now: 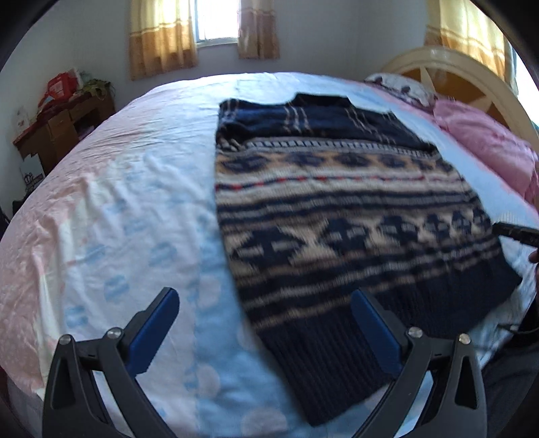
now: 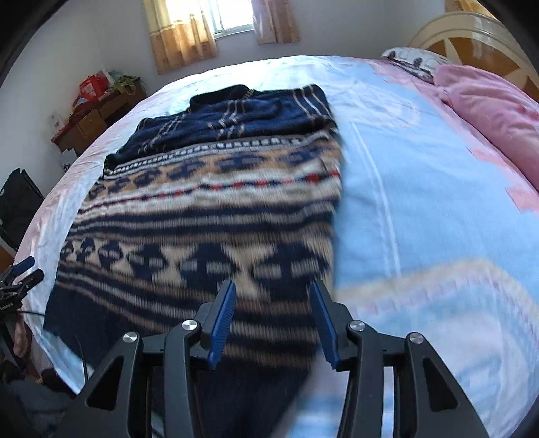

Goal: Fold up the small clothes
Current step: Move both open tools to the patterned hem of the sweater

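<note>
A navy, cream and tan patterned knit sweater (image 1: 337, 215) lies flat on the bed, its sleeves folded in across the chest and its dark ribbed hem nearest me. My left gripper (image 1: 264, 303) is wide open above the hem's left corner, holding nothing. The sweater also fills the right wrist view (image 2: 209, 209). My right gripper (image 2: 271, 296) is open over the sweater's lower right edge, empty. The right gripper's tip shows at the right edge of the left wrist view (image 1: 515, 232). The left gripper shows at the left edge of the right wrist view (image 2: 20, 273).
The bed sheet (image 1: 134, 209) is pale blue and pink, slightly wrinkled. A pink quilt (image 2: 488, 107) and a pillow (image 2: 414, 60) lie by the cream headboard (image 1: 451, 67). A wooden desk with clutter (image 1: 64, 118) stands by the far wall. A curtained window (image 2: 229, 20) is behind.
</note>
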The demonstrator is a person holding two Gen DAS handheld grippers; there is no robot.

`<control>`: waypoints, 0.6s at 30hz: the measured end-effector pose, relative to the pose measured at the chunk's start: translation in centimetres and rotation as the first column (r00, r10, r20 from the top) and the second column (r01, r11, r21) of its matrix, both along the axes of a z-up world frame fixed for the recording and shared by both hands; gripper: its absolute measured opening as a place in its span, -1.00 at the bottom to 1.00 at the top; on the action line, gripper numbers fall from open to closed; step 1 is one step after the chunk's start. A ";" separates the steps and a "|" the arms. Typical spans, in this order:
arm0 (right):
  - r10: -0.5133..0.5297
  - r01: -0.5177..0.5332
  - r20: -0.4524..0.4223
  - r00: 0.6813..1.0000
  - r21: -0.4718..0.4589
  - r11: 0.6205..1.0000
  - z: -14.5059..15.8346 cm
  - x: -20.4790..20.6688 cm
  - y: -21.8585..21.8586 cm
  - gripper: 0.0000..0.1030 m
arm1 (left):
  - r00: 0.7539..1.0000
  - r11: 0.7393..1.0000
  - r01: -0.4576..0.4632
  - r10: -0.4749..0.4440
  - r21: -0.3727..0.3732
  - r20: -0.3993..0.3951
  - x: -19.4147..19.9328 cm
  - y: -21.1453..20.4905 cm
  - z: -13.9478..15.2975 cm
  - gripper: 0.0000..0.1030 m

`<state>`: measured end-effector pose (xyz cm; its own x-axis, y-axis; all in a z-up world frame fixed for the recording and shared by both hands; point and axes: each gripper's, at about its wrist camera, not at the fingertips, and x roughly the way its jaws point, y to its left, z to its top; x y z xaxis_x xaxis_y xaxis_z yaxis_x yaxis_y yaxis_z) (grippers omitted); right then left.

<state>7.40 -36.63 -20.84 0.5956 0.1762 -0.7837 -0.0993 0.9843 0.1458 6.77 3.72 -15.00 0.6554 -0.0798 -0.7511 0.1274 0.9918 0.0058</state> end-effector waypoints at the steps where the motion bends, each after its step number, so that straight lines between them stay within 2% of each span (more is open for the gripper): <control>1: -0.006 0.006 -0.002 1.000 0.003 1.000 -0.3 -1.0 -0.2 -0.09 | 1.000 1.000 0.006 -0.006 0.018 -0.009 -0.3 -0.3 -0.5 1.00; 3: -0.007 0.007 -0.013 1.000 -0.004 1.000 -0.7 -2.0 -0.2 -0.09 | 1.000 1.000 0.011 -0.011 0.023 -0.024 -0.8 -0.5 -1.0 1.00; 9: -0.033 0.034 -0.039 0.999 0.017 0.999 -1.6 -4.0 -1.3 -0.09 | 0.996 0.999 -0.022 0.018 -0.042 -0.089 -1.8 0.6 -1.9 0.96; 12: -0.042 0.044 -0.049 0.998 0.043 0.998 -1.9 -4.5 -1.8 -0.09 | 0.992 0.996 -0.023 0.013 -0.083 -0.125 -2.3 0.8 -2.5 0.73; 14: -0.041 0.043 -0.050 0.998 0.055 0.998 -2.1 -4.9 -1.8 -0.09 | 0.989 0.994 -0.009 -0.008 -0.109 -0.148 -2.5 0.7 -2.7 0.51; 18: -0.028 0.032 -0.050 0.998 0.065 0.997 -2.3 -5.6 -1.6 -0.09 | 0.984 0.988 0.026 -0.052 -0.152 -0.173 -2.6 0.1 -3.1 0.28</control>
<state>1.78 -38.26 -23.18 0.5627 0.2106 -0.7994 -0.0610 0.9749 0.2139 4.17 3.84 -18.06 0.5084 -0.2221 -0.8320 0.1520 0.9741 -0.1671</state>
